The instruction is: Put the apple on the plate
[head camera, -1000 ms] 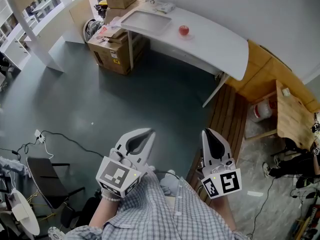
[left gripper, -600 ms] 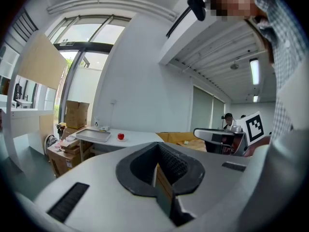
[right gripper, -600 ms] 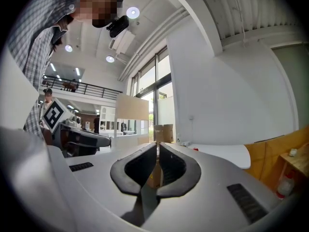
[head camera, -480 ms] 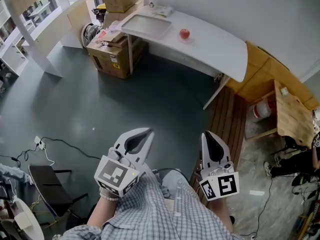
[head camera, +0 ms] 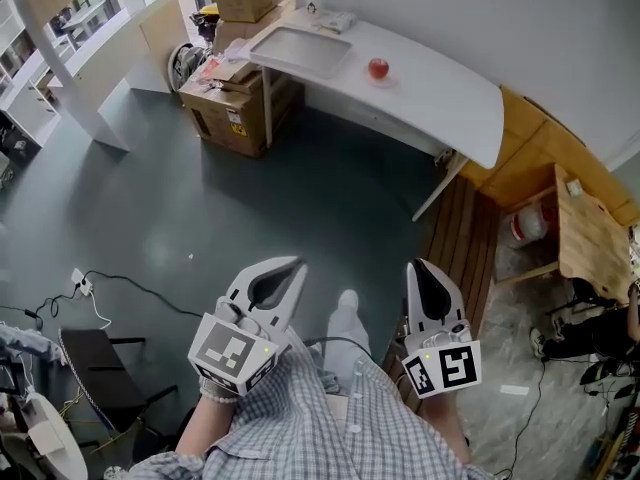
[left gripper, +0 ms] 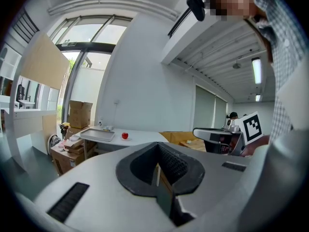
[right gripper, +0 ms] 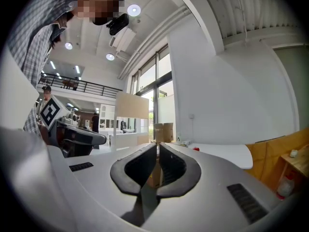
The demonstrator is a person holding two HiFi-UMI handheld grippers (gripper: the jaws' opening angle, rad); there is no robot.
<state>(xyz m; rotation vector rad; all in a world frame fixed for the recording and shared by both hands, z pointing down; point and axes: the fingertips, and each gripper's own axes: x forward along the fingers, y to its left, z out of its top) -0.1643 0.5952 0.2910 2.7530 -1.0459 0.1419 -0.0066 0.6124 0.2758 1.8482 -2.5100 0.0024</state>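
The left gripper (head camera: 292, 266) and right gripper (head camera: 417, 266) are both closed and empty, well apart from the apple (head camera: 378, 68) on the far table (head camera: 450, 98), right of a tray (head camera: 300, 50). Reaching it with jaws closed would likely knock the round apple rolling off the edge.

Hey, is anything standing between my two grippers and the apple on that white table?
Nothing visible does. Only grey floor lies between the left gripper, the right gripper and the white table where the apple sits. The cardboard boxes stand off to the left, at the table's end.
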